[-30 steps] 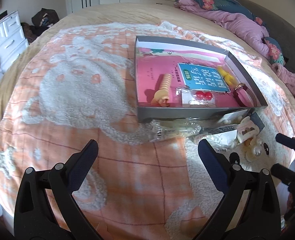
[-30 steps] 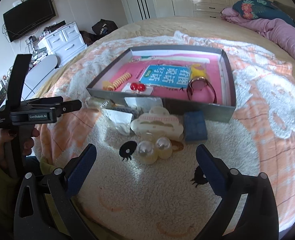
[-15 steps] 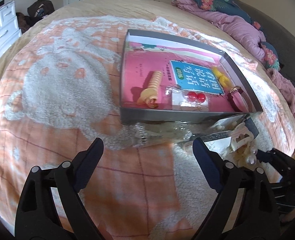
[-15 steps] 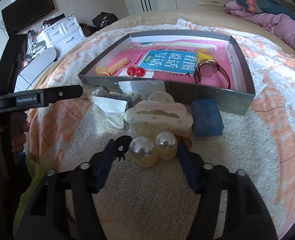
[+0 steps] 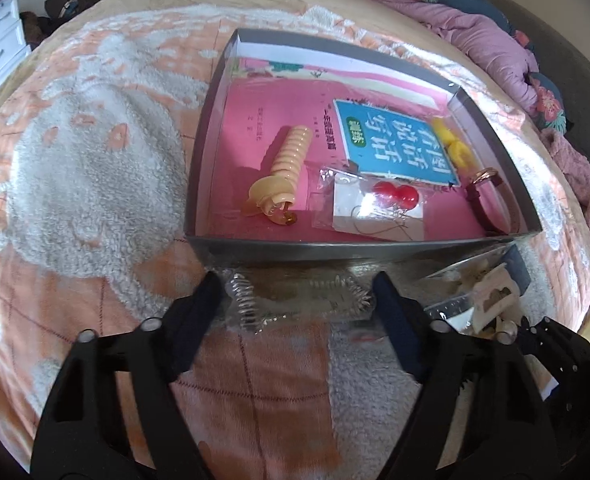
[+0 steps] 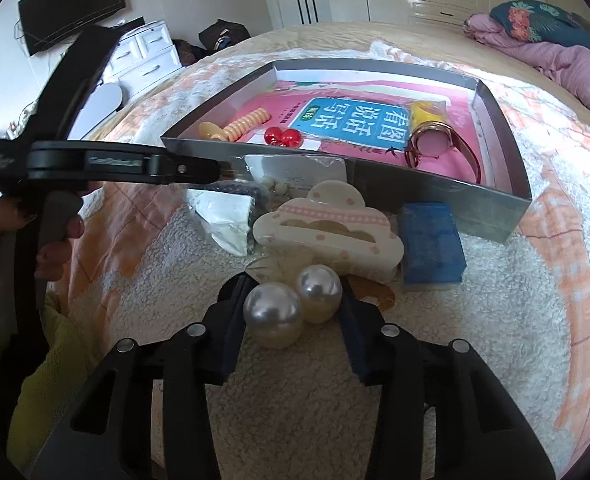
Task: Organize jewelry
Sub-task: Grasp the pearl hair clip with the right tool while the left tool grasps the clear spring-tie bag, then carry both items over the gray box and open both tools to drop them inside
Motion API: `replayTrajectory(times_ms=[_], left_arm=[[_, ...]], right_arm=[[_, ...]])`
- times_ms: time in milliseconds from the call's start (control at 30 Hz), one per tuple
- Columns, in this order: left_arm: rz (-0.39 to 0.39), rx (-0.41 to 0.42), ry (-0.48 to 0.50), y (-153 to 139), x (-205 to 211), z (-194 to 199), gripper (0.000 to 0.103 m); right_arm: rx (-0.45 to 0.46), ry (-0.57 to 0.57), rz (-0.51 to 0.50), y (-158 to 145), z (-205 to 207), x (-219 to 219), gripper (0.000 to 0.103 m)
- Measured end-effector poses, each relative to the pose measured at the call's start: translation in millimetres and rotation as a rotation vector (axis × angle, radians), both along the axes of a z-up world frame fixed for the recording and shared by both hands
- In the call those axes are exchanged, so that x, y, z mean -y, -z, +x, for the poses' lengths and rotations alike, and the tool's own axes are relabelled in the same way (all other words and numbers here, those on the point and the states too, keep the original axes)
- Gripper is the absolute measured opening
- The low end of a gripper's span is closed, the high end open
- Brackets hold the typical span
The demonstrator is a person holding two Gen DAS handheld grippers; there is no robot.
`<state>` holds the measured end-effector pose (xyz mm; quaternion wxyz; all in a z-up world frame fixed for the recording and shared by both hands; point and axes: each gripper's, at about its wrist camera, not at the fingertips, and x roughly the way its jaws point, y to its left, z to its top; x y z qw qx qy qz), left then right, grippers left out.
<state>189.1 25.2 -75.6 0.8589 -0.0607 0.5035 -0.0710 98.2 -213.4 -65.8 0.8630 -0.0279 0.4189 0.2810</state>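
On the orange and white plush blanket [image 5: 95, 184], the left gripper [image 5: 299, 294] sits low against the near wall of the grey tray [image 5: 199, 152]. Its jaws stand apart around a clear packet holding a coiled metal piece [image 5: 295, 300], one finger at each end; whether the pads touch the packet cannot be told.

Inside the tray, left to right: an orange spiral hair tie [image 5: 283, 172], a carded packet with two red beads [image 5: 395, 196], a blue booklet [image 5: 395, 144] printed with large white Chinese characters, 看图说话 as read in the right wrist view, a yellow item [image 5: 453, 142] and a dark-strapped wristwatch [image 5: 485, 188]. All lie on a pink printed sheet whose small text is illegible.

In front of the tray, from the right wrist view: a white paper packet [image 6: 225, 216], a cream cloud-shaped hair claw clip [image 6: 327, 228] with pink dots, and a blue block [image 6: 431, 248], just beside one another. The right gripper [image 6: 291, 308] has its jaws drawn in on either side of a double-pearl ornament [image 6: 291, 304], lying against the clip's near edge; firm contact cannot be confirmed. Lettering on the left gripper's body is blurred.
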Motion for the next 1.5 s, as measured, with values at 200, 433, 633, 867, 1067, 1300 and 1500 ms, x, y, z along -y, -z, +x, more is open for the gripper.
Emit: replayTrajectory(times_ms=[200, 433, 633, 867, 1067, 1300, 1500], left_arm=[[0.028, 0.037, 0.012, -6.9, 2.8, -10.7, 0.058], [0.0, 0.102, -0.007, -30.6, -8.2, -34.5, 0.057], [0.012, 0.187, -0.048, -57.2, -22.1, -51.3, 0.057], [0.014, 0.254, -0.082, -79.9, -36.5, -61.1, 0.057], [0.005, 0.301, -0.087, -96.8, -40.9, -65.6, 0.057], [0.007, 0.319, -0.072, -108.5, -34.5, -53.3, 0.057], [0.026, 0.338, -0.042, -117.6, -24.0, -41.5, 0.057]], right_arm=[[-0.005, -0.014, 0.023, -5.8, -2.8, 4.9, 0.041], [0.033, -0.008, 0.046, -28.6, -12.3, 15.5, 0.041], [0.08, -0.006, 0.06, -48.4, -14.2, 20.3, 0.041], [0.124, 0.005, 0.075, -67.9, -16.5, 24.8, 0.041], [0.166, 0.028, 0.092, -83.3, -11.3, 29.0, 0.041], [0.211, 0.083, 0.107, -100.9, 6.2, 47.0, 0.041], [0.233, 0.121, 0.111, -111.4, 22.4, 59.8, 0.041]])
